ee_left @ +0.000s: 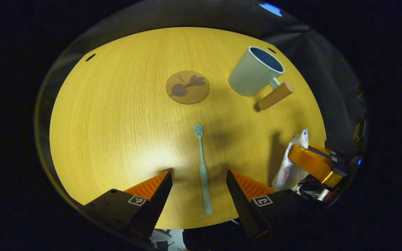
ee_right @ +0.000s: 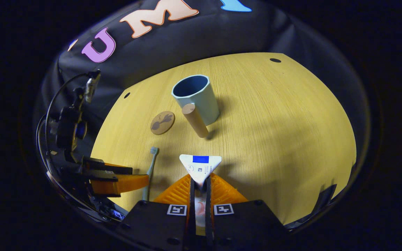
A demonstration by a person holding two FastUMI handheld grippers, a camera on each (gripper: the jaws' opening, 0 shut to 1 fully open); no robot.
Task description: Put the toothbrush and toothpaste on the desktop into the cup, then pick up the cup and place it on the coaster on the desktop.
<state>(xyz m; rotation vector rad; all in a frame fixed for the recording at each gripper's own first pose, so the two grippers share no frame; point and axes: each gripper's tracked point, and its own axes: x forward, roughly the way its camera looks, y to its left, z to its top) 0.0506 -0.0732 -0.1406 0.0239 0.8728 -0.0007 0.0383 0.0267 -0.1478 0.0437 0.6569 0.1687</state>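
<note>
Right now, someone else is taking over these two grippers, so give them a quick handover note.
Left gripper: open, fingers either side of the toothbrush, which lies flat on the desktop; not gripped yet.
Right gripper: shut on the toothpaste, held above the desktop.
Cup: upright, empty, standing off the coaster, which is bare.
Done: toothpaste picked up.
Left: drop toothpaste in cup, grasp toothbrush and add it, then set cup on coaster.

Matt wood-grain desktop (ee_left: 117, 122); cork-like coaster (ee_left: 187, 87); wooden cup handle (ee_left: 275, 96).
</note>
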